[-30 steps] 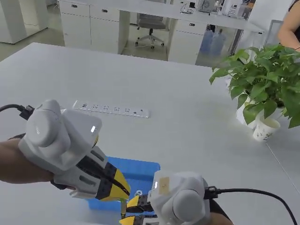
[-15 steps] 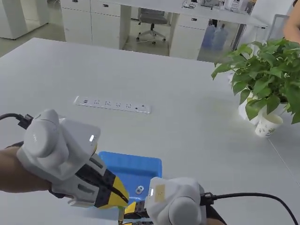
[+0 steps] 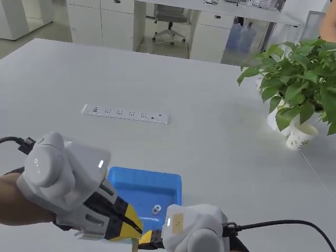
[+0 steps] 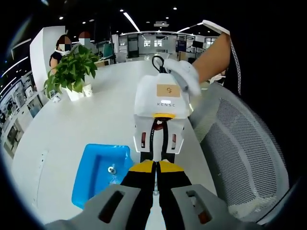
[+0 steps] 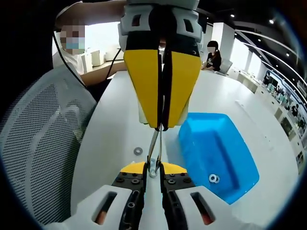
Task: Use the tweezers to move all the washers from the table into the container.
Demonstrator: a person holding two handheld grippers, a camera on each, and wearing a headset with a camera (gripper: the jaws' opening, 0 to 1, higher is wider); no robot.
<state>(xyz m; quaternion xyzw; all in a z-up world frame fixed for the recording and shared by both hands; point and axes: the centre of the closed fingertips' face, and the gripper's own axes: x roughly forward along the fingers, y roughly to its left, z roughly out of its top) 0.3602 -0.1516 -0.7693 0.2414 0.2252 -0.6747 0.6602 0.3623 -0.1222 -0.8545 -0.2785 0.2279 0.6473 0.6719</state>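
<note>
right gripper view: a loose washer [image 5: 138, 151] lies on the bench [image 5: 115, 139] left of the tweezers [image 5: 157, 141], pinched above by the jaws of the left gripper [image 5: 161, 127] and at the tip by the right gripper [image 5: 152, 169]; rightward, the container [image 5: 216, 139] holds a second washer [image 5: 213, 178]. best lower the tips slowly astride the loose rim. the right gripper's label [image 4: 165, 104] reads roughly "xense".

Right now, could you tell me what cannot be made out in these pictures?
Head view: tweezers mostly hidden under the right gripper, cut by the bottom edge.
Right gripper view: whether the tweezers' tips carry anything; too small between the jaws.
Same view: whether those jaws press the tweezers.
</note>
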